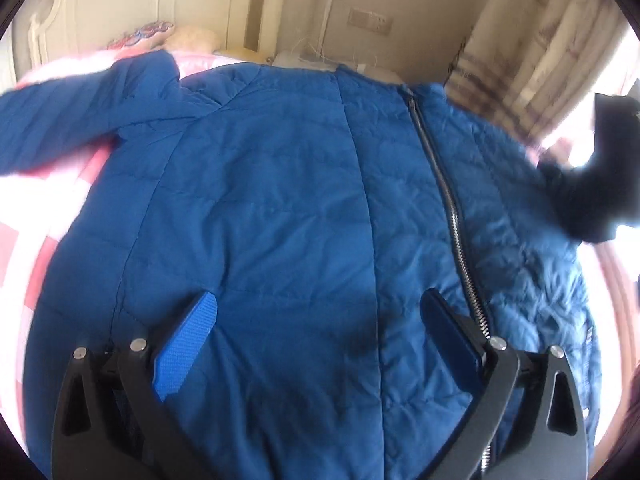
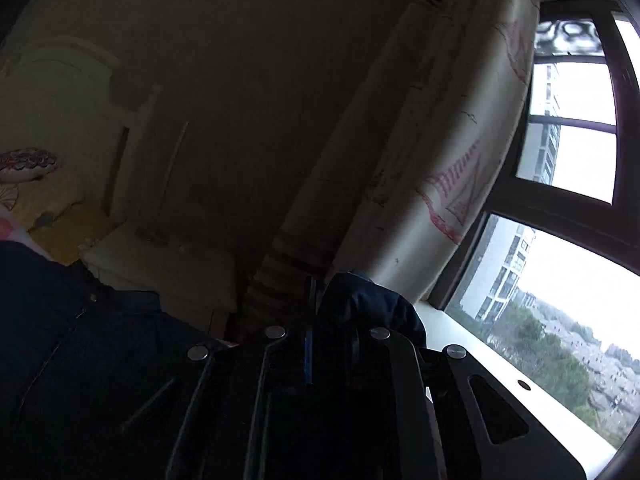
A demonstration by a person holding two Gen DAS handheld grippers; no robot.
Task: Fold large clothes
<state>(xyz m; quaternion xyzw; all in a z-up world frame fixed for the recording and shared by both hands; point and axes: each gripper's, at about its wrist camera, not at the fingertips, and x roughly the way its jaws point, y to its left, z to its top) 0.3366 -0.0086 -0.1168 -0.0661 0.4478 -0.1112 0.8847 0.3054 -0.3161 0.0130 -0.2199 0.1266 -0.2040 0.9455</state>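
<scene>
On the bed (image 1: 16, 248), a blue jacket (image 1: 280, 200) lies spread front-up over the pink checked cover, zip (image 1: 452, 208) running down its middle and one sleeve (image 1: 80, 120) stretched out to the left. Left gripper (image 1: 320, 320) hovers over the lower front with its jaws wide apart, holding nothing. Right gripper (image 2: 332, 340) has its jaws together, clamped on a dark bunch of the jacket's fabric, probably the other sleeve or the side edge, and it is raised toward the window (image 2: 560, 160); in the left view that lifted part shows only as a dark blur at the right. The pinch looks small for padded cloth, so the fabric could slip out partway through the fold, and pulling it across while the left gripper pins nothing may drag the whole jacket and skew the zip line. Slick quilting would probably spring back unless pressed flat. Pillows (image 1: 160, 36) sit at the headboard, clear of the jacket; a curtain (image 2: 440, 140) hangs just beyond the raised gripper and could be snagged by a wide swing.
</scene>
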